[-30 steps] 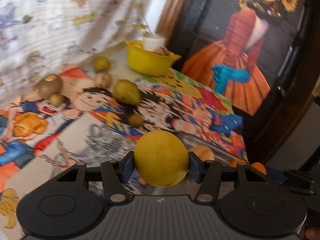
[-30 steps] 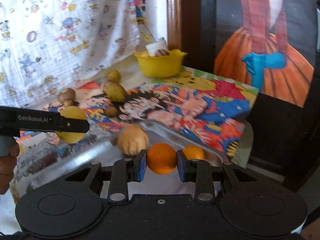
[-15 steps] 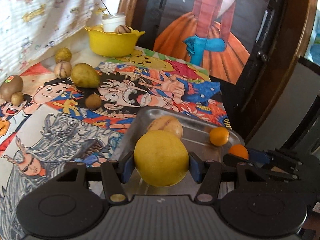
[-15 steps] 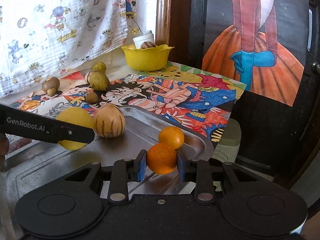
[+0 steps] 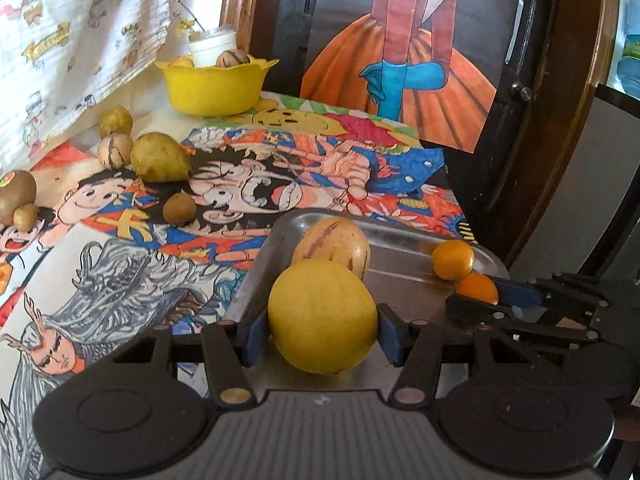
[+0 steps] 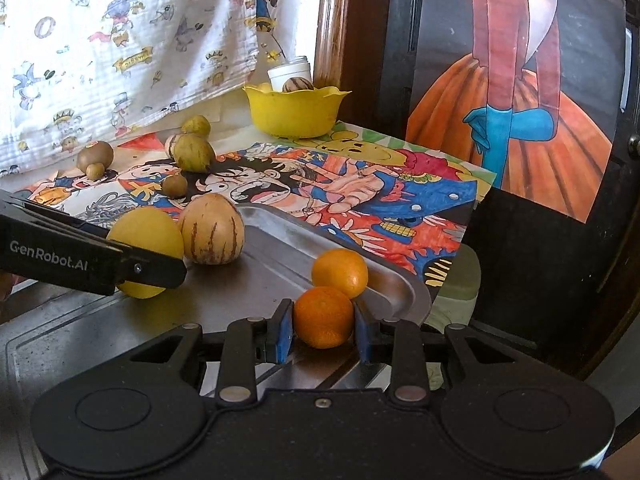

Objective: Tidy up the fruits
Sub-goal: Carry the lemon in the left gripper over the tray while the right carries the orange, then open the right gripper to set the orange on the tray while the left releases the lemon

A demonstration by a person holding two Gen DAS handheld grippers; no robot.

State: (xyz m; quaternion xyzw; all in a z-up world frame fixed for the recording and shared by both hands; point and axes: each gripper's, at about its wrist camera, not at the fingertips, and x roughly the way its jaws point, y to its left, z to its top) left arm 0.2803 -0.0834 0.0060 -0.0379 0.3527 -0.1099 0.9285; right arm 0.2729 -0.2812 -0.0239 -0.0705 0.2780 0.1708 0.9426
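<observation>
My left gripper (image 5: 322,332) is clamped on the big yellow fruit (image 5: 322,316), held over the near-left part of the steel tray (image 5: 400,276), just in front of the striped melon (image 5: 331,246) lying in it. My right gripper (image 6: 322,330) pinches an orange (image 6: 323,316) low at the tray's right end w/ a 2nd orange (image 6: 340,273) just behind it. Other fruit sits loose on the cartoon cloth (image 5: 248,184), yellow bowl (image 5: 214,90) at the back.
</observation>
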